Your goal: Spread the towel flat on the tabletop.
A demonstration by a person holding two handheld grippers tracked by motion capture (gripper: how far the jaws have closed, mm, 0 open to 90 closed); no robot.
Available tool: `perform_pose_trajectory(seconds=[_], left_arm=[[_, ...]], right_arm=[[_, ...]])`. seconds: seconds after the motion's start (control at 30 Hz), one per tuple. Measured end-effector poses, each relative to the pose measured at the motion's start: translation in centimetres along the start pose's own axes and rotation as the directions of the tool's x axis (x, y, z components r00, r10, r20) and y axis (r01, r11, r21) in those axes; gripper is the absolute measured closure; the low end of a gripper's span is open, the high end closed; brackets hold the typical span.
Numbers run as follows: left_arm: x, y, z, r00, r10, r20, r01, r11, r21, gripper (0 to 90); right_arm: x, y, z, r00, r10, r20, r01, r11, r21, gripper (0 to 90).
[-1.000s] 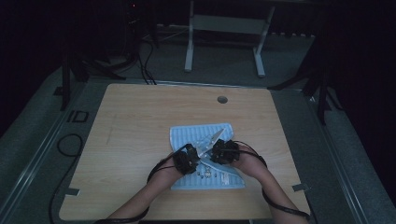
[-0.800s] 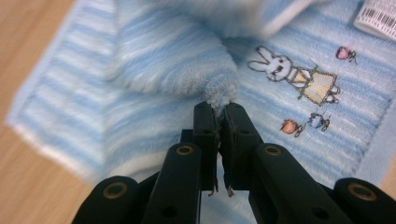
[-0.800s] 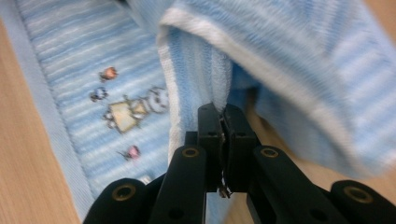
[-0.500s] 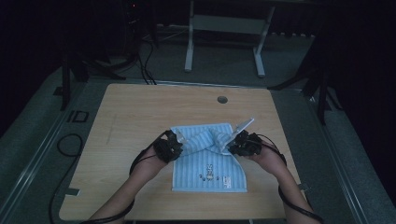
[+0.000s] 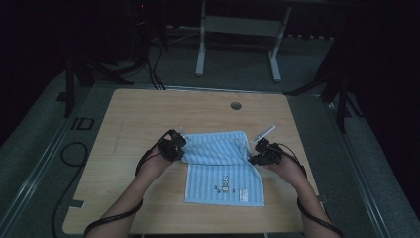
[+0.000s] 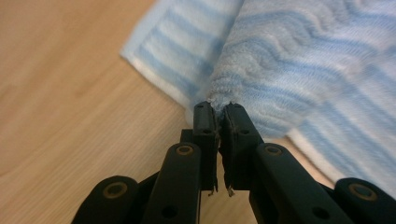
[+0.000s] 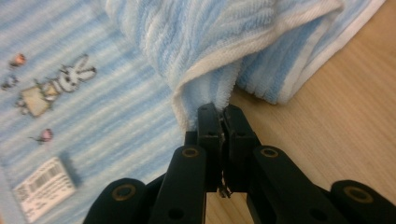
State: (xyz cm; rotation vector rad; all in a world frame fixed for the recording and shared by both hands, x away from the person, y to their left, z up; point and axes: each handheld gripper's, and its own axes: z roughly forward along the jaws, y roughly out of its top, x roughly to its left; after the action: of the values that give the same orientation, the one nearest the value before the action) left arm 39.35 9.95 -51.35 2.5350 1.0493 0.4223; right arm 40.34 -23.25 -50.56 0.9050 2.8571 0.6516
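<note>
Claws are clamped on cloth on both sides: the left claw is closed on a pinch of the blue-and-white striped terry towel, and the right claw is closed on a white-hemmed fold of the same towel, no gap being seen between either pair of jaws.

The towel is spread at the middle of the pale wooden worktop, slightly toward 6 o'clock. Its far part is doubled back over the flat near part, where a small printed rabbit motif and a white barcode label are left uncovered. The fold is held at 9 o'clock by the left claw and at 3 o'clock by the right claw.

Compared with a second ago, both claws have been carried apart from the towel's middle, where they were close together, out to its two side edges, and the lifted layer has been drawn out wide between them. From this it is judged that a fold is under way, with the held edge being straightened before it is laid down.

Both forearms are brought in from 6 o'clock, angled outward, with the hands low over the worktop. A round grommet hole is seen at 12 o'clock, well apart from the towel.
</note>
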Motion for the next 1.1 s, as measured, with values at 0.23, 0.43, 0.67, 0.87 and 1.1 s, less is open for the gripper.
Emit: perform_pose_trajectory(seconds=[0.23, 0.43, 0.67, 0.87, 1.1], left_arm=[[-0.3, 0.3, 0.0, 0.9993, 0.021, -0.032, -0.02, 0.9995, 0.023, 67.0], [-1.2, -0.8, -3.1, 0.999, 0.025, -0.036, -0.026, 0.9988, -0.041, 45.8], [-5.4, -1.7, -4.8, 0.9863, 0.129, 0.102, -0.119, 0.9879, -0.099, 44.8], [-7.1, -2.2, -2.3, 0.9709, 0.156, 0.181, -0.149, 0.9874, -0.054, 44.8], [-7.0, -1.8, -0.8, 0.9757, 0.143, 0.166, -0.14, 0.9897, -0.029, 41.5]], right_arm=[[-0.3, -0.4, 0.4, 0.9965, 0.011, 0.083, -0.015, 0.999, 0.039, 76.7], [-0.5, -1.0, -2.2, 0.9931, 0.034, 0.112, -0.034, 0.999, -0.003, 67.0], [1.7, -1.1, -4.5, 0.9962, 0.012, 0.087, -0.004, 0.997, -0.082, 63.0], [4.4, -1.5, -2.4, 0.9985, -0.053, 0.015, 0.053, 0.998, -0.038, 64.7], [2.5, -2.3, 0.0, 0.999, 0.01, 0.044, -0.01, 1.0, 0.013, 60.6]])
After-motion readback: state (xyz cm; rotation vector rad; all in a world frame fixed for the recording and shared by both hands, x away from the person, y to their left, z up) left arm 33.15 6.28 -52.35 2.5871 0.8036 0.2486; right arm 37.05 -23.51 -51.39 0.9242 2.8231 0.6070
